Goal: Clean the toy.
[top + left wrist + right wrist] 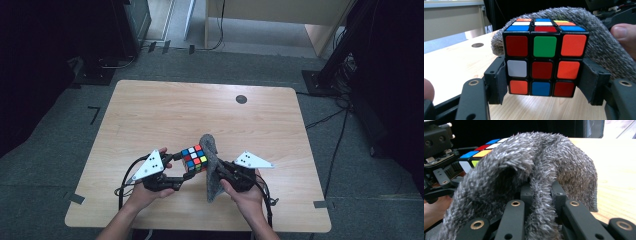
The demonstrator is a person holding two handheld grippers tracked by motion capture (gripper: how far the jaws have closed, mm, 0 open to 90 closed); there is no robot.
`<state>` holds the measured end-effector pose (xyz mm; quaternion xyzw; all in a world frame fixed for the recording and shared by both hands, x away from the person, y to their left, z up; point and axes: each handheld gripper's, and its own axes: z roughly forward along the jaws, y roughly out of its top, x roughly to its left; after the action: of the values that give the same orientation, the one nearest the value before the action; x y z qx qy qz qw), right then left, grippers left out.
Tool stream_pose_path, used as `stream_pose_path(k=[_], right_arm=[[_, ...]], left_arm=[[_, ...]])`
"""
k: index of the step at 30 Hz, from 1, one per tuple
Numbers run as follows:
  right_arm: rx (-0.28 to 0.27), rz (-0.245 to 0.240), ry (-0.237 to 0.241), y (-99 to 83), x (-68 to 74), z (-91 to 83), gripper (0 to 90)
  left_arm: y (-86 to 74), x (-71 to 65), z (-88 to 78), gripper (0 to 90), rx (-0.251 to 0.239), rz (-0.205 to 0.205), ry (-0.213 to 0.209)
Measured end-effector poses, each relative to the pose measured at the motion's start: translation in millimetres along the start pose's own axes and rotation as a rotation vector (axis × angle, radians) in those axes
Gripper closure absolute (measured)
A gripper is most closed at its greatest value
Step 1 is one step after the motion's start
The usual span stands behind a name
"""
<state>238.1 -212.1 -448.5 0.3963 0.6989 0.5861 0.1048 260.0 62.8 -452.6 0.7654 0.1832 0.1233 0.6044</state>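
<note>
The Rubik's cube [541, 61] is held off the wooden table [150, 115] near its near-centre, with the left gripper [541, 87] clamped on the cube's lower sides. The right gripper [541, 195] has its jaws pinched together on a grey fluffy cloth [529, 165], which drapes over the cube's far right side. Judged: wiping is under way; the faces toward the left gripper remain uncovered and look still to be wiped.

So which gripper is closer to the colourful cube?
Left. The left gripper has the cube between its jaws, clamped at both sides. The right gripper sits beside the cube, pinching the grey fuzzy cloth against it.
</note>
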Motion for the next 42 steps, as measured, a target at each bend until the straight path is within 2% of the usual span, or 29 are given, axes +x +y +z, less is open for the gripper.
stream_pose_path(k=[9,13,14,16,18,20,22,24,26,27,28,29,31,34,35,36,37,38,39,40,41,42], right_arm=[[0.013,-0.012,0.008,1.2,3.2,-0.9,78.7],[0.027,-0.001,0.038,1.5,3.1,-0.7,79.0],[0.032,-0.013,0.042,2.3,2.5,-0.8,78.9],[0.021,-0.043,0.004,5.3,3.3,-3.6,78.8],[-0.039,-0.059,-0.054,14.0,5.6,-12.8,78.8],[-0.088,-0.105,-0.099,20.8,13.6,-20.6,78.8],[-0.106,-0.205,-0.105,25.5,29.2,-23.4,78.5],[-0.080,-0.303,-0.094,25.1,47.2,-17.1,78.3],[-0.044,-0.367,-0.108,20.0,56.3,-8.7,78.2],[-0.036,-0.379,-0.118,18.2,56.4,-6.6,78.2],[-0.052,-0.352,-0.116,16.7,52.4,-7.0,78.2],[-0.057,-0.326,-0.122,16.9,48.5,-7.9,78.2],[-0.052,-0.289,-0.164,16.9,36.1,-11.2,78.2],[-0.007,-0.241,-0.209,17.0,17.4,-13.2,78.0],[-0.004,-0.235,-0.229,16.9,15.8,-14.2,78.0],[-0.016,-0.233,-0.228,17.2,16.4,-15.1,78.0],[-0.036,-0.231,-0.203,18.1,21.9,-16.2,77.9],[-0.055,-0.253,-0.173,18.7,29.7,-16.1,77.8],[-0.067,-0.297,-0.149,19.0,39.4,-14.7,77.7],[-0.064,-0.326,-0.134,18.8,47.0,-13.2,77.6],[-0.058,-0.369,-0.124,18.7,55.6,-10.2,77.6],[-0.066,-0.378,-0.132,18.7,57.9,-9.5,77.5]], left_arm=[[-0.4,-1.6,-1.0,32.0,-0.023,0.005,-0.001],[0.6,-2.2,-3.6,32.1,-0.039,0.016,-0.005],[1.0,-2.4,-3.7,32.6,-0.037,0.020,-0.004],[2.3,-3.7,-2.3,33.8,-0.017,0.043,0.027],[1.0,-3.9,1.4,34.0,0.026,0.062,0.063],[-1.9,-7.1,6.3,34.2,0.074,0.101,0.098],[-3.8,-15.3,14.4,34.3,0.128,0.157,0.122],[-3.0,-23.1,19.0,34.3,0.135,0.181,0.108],[-1.3,-27.3,19.5,34.4,0.117,0.183,0.082],[-0.5,-27.9,18.5,34.4,0.115,0.185,0.079],[-0.3,-27.0,17.2,34.5,0.110,0.184,0.075],[0.5,-24.6,14.0,34.6,0.088,0.164,0.060],[2.2,-20.2,9.4,34.8,0.065,0.144,0.048],[1.8,-17.7,8.1,34.8,0.058,0.140,0.053],[1.6,-17.5,8.3,34.8,0.060,0.142,0.059],[1.3,-18.0,9.4,34.8,0.070,0.152,0.072],[0.7,-19.2,10.8,34.8,0.082,0.166,0.085],[0.1,-20.3,12.1,34.8,0.090,0.174,0.090],[0.0,-20.9,12.6,34.8,0.093,0.174,0.086],[0.5,-21.7,12.0,34.8,0.087,0.173,0.072],[1.3,-22.0,11.2,34.8,0.076,0.165,0.065],[1.9,-21.7,10.2,34.8,0.070,0.162,0.063]])
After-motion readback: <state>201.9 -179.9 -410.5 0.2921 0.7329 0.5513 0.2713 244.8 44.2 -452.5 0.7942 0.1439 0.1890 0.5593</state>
